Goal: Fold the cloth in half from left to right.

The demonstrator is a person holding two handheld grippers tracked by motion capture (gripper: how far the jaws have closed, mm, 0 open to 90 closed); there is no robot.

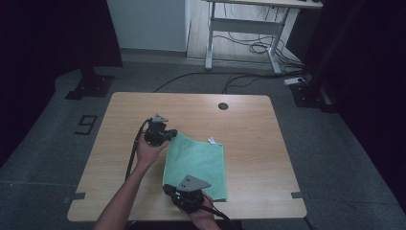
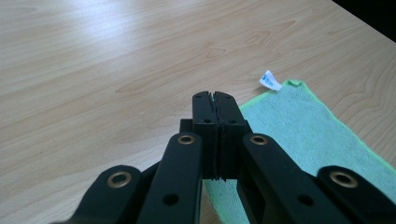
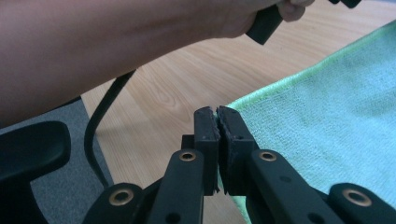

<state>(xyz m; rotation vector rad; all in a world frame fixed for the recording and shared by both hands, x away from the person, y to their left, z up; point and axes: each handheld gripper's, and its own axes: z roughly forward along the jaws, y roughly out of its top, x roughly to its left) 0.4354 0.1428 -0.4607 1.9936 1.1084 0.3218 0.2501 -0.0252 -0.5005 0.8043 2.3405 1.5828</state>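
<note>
Bare table (image 1: pixel 249 124) surrounds green cloth (image 1: pixel 198 163), each closed gripper seemingly at its edge

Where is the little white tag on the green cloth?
In the high view, the white tag sticks out from the far right corner of the green cloth, which lies flat on the wooden table. The left gripper is at the cloth's far left corner.

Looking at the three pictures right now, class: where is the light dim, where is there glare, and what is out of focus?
High view: dim, the room's edges almost black, the green cloth the brightest thing. Left gripper view: pale glare on the table at upper left; the shut left gripper is sharp. Right gripper view: the forearm close to the lens is soft.
</note>
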